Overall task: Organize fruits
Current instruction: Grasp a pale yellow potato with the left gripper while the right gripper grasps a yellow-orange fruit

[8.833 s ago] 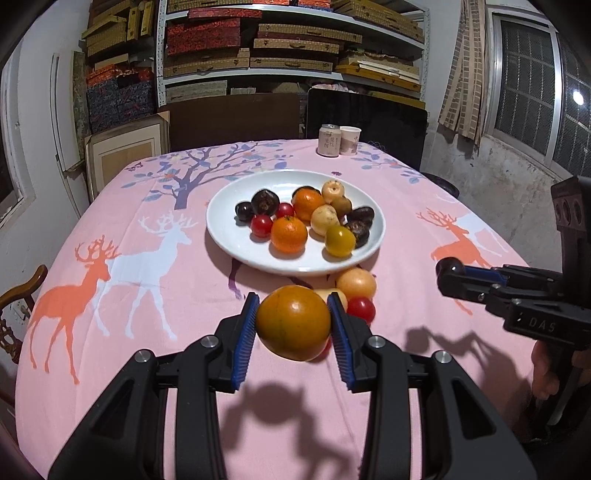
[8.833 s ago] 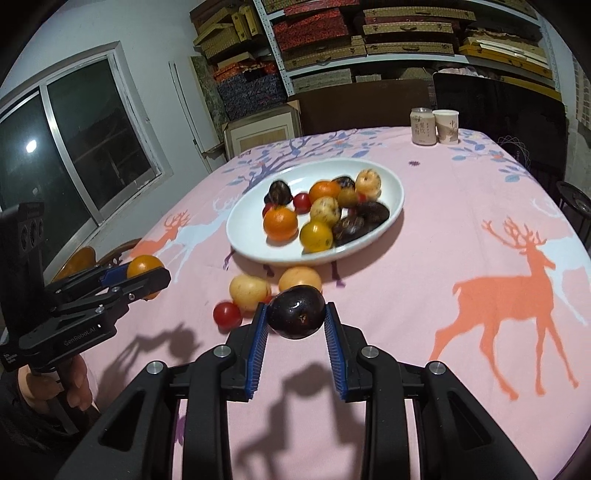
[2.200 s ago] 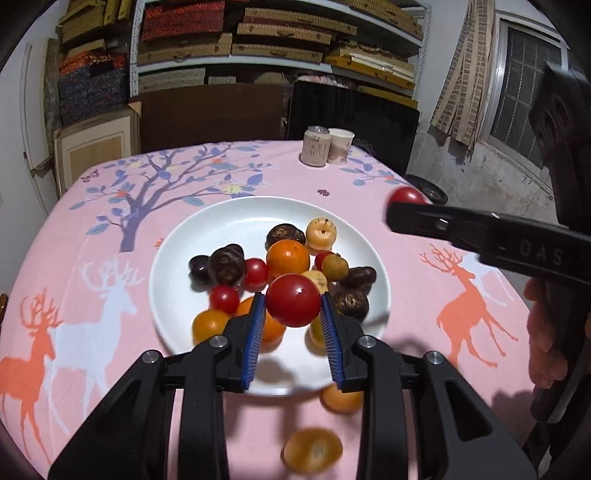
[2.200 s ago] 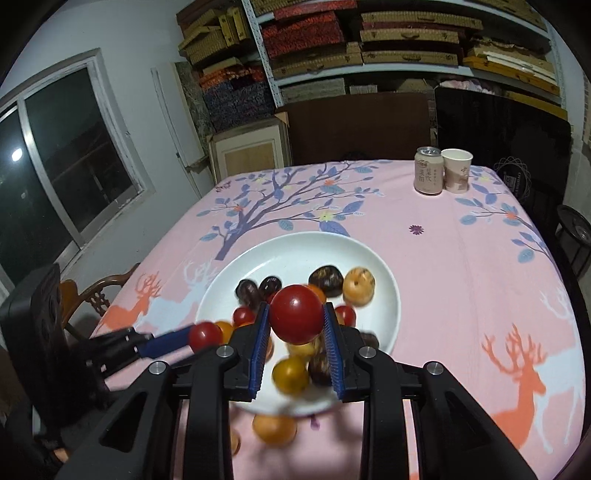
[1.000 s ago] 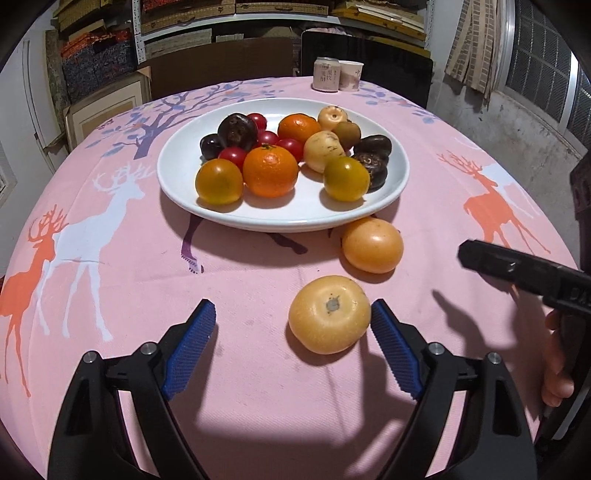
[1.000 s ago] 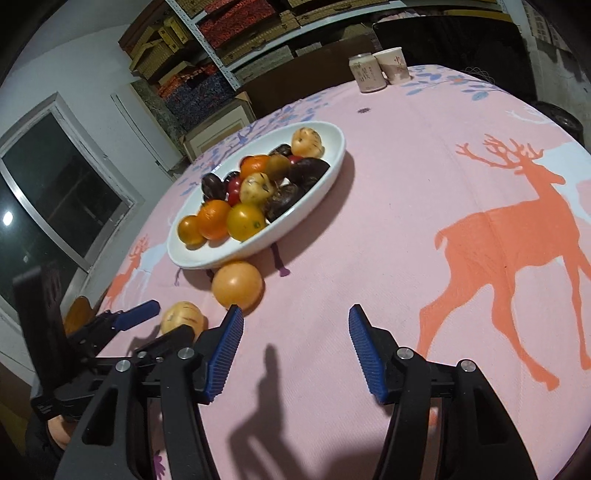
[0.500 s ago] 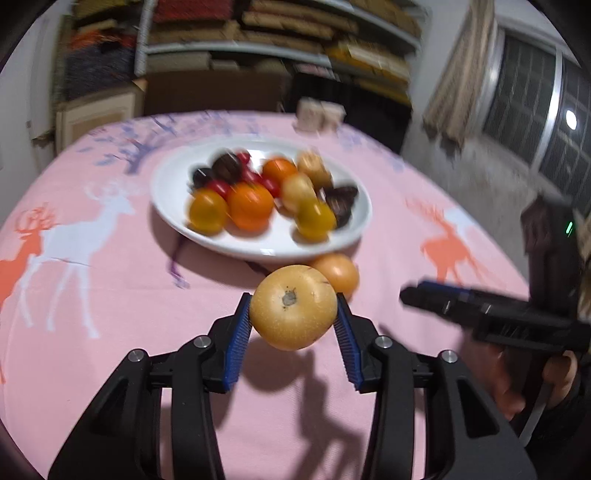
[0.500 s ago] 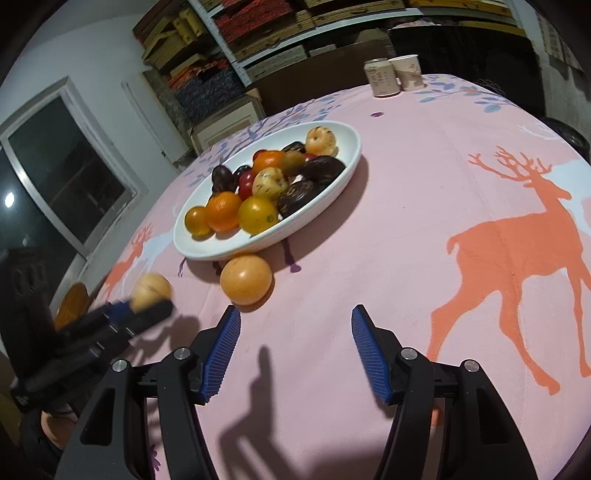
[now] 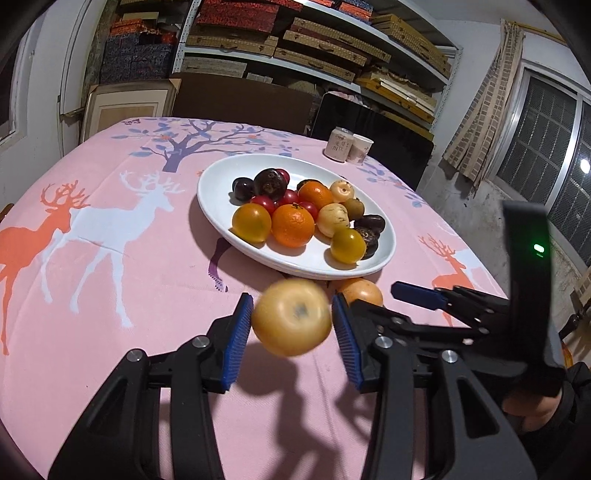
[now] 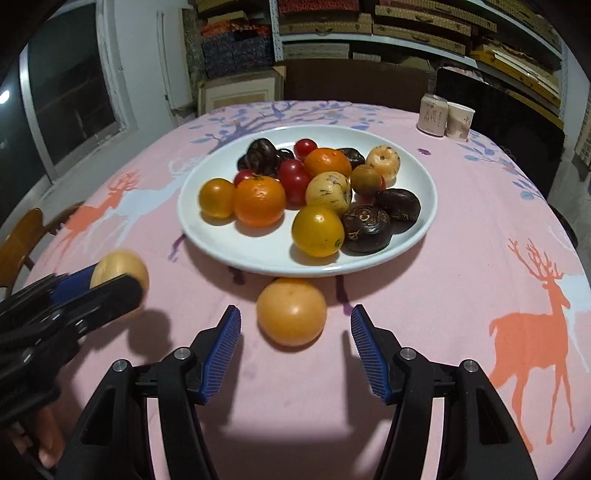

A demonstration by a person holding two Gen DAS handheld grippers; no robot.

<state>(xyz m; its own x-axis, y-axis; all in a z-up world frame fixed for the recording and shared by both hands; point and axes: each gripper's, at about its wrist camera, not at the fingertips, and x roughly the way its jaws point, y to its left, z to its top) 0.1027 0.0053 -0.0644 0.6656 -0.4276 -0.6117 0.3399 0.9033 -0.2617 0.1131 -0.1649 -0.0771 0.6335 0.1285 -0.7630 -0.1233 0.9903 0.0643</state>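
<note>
Left gripper [image 9: 291,325] carries a pear [image 9: 291,316] toward the plate [image 9: 218,206] at 12 o'clock; right gripper [image 10: 295,332], jaws wide, must close on the orange [image 10: 291,311].

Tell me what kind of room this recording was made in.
Probably a storeroom or back room doubling as a dining space: metal shelving stacked with flat boxes, a table under a pink deer-print tablecloth, and a barred window.

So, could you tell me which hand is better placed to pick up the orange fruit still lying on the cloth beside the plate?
Right. The right gripper has open, empty jaws on either side of the orange fruit, while the left gripper already holds a yellow fruit.
</note>
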